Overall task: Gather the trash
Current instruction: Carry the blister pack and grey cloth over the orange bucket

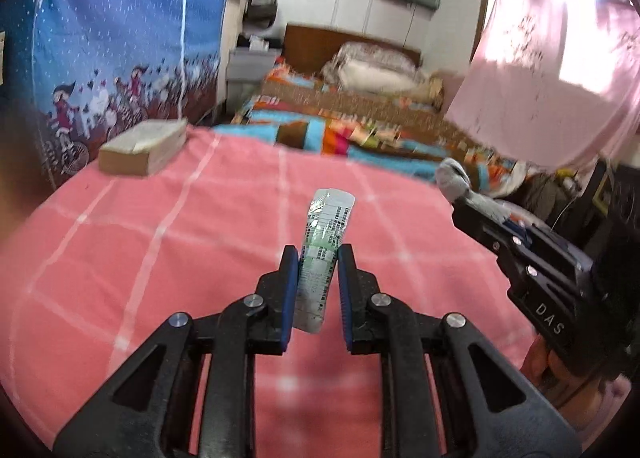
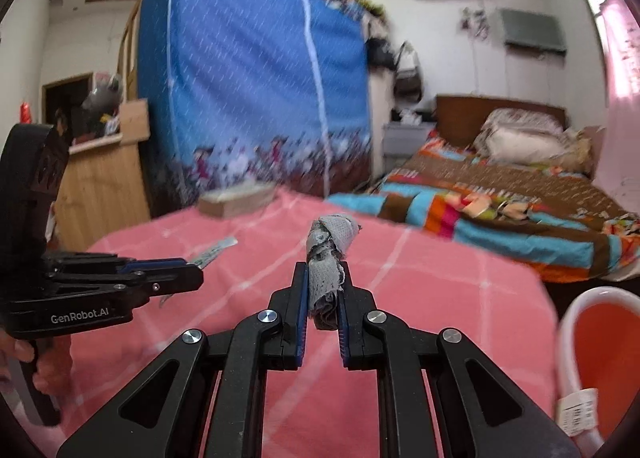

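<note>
My left gripper (image 1: 318,262) is shut on a flattened white and green tube wrapper (image 1: 326,242), which sticks up above the pink checked cloth (image 1: 160,258). My right gripper (image 2: 325,278) is shut on a crumpled grey rag-like wad (image 2: 330,246), also held above the cloth. In the left wrist view the right gripper (image 1: 460,186) comes in from the right with the grey wad (image 1: 452,176) at its tip. In the right wrist view the left gripper (image 2: 192,262) comes in from the left with the wrapper (image 2: 214,252) sticking out. A white bin with an orange inside (image 2: 600,358) stands at the lower right.
A tan book-like block (image 1: 144,146) lies at the far left of the pink cloth. A blue printed curtain (image 2: 248,90) hangs behind. A bed with a striped blanket (image 2: 500,202) is beyond the cloth on the right. A wooden cabinet (image 2: 104,186) stands at the left.
</note>
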A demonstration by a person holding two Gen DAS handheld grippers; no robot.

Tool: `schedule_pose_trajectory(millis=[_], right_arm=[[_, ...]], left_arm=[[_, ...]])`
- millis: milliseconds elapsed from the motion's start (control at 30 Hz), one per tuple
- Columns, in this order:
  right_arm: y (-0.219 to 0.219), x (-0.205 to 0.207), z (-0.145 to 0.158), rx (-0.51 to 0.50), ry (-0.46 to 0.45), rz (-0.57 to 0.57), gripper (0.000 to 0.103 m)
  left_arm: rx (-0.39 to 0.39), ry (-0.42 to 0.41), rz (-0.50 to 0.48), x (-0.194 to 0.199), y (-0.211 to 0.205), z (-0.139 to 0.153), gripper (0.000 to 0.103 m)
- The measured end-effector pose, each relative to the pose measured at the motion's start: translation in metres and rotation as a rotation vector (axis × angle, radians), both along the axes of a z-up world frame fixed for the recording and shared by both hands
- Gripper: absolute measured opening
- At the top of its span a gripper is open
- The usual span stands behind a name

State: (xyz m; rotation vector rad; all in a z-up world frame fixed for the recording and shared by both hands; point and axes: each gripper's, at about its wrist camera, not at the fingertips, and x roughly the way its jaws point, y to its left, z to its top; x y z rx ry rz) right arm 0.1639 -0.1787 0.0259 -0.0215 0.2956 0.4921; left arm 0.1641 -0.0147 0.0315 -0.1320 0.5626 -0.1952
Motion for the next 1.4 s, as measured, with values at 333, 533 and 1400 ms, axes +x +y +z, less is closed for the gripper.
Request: schedule_pose_trajectory(millis=[333, 533, 1400], right_arm=[[-0.062, -0.024, 0.03, 0.097, -0.193, -0.199, 0.011], [-0.103, -0.032, 0.039, 0.13, -0.246, -0.327, 0.011], [-0.201, -0.035, 0.016, 0.27, -0.093, -0.605, 0.011]], left_arm=[[-0.004, -0.292, -0.157, -0.012, -0.072, 0.041, 0.023], [0.003, -0.358, -0.265, -0.004, -0.111, 0.053, 0.023], [0.014, -0.236, -0.473, 0.017, -0.217, 0.036, 0.024]])
